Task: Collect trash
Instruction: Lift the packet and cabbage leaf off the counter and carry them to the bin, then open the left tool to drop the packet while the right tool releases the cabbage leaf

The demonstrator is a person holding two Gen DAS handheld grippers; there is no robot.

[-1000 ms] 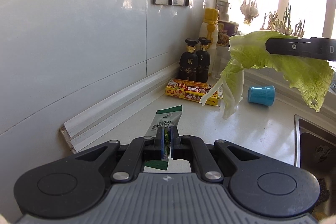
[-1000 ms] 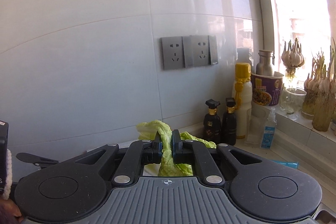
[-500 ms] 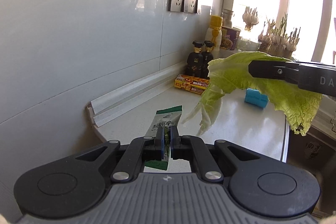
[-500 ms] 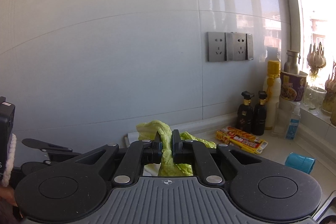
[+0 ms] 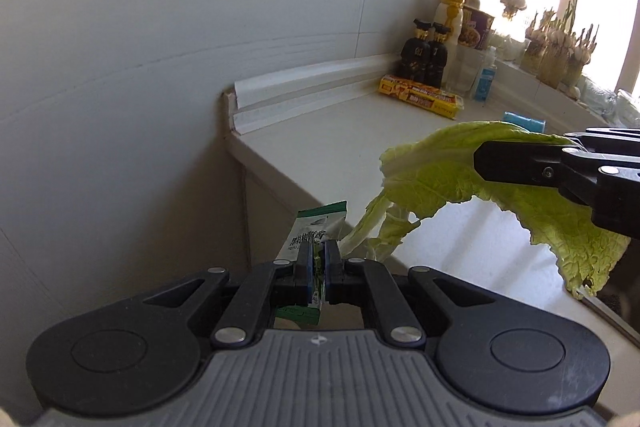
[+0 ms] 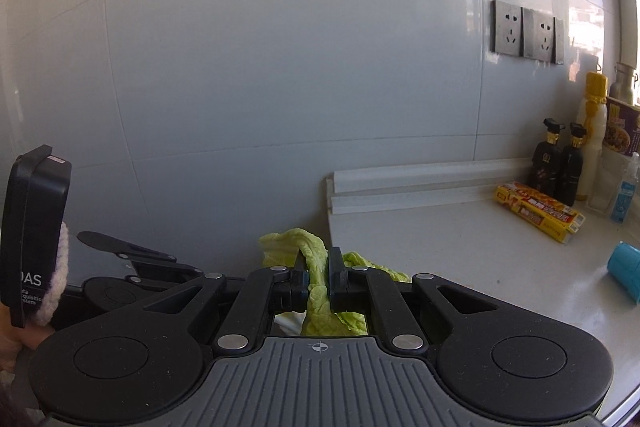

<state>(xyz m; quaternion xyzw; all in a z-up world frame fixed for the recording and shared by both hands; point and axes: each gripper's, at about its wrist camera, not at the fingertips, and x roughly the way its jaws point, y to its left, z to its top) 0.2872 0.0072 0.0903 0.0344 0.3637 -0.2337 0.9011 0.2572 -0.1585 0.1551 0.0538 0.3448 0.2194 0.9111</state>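
Both grippers loaded, both carried at the counter's near left end. Left gripper [image 5: 317, 263]: pads clamped on a small green-and-white sachet [image 5: 310, 235], which stands up out of the jaws, long axis running away from the camera, free top edge tilted a little right. Right gripper [image 6: 318, 277]: fingers pinched tight on a pale green cabbage leaf [image 6: 316, 267]; in the left wrist view the leaf [image 5: 460, 183] drapes off both sides of the right fingers, stem end trailing down and left to hang just beside the sachet, frilled end drooping low on the right. Counter [image 5: 360, 147] lies to the right and far side of both loads; the sachet sits past its left edge, over the drop beside the cabinet. No bin in either view, so where the trash goes can't be told. Judgement: the drop point likely lies left of and below the counter end; the left hand is nearer that side. Leaf hangs long and limp, may cling on release. Yellow box [image 6: 536, 213] and blue cup [image 6: 626, 269] remain far right on the counter.
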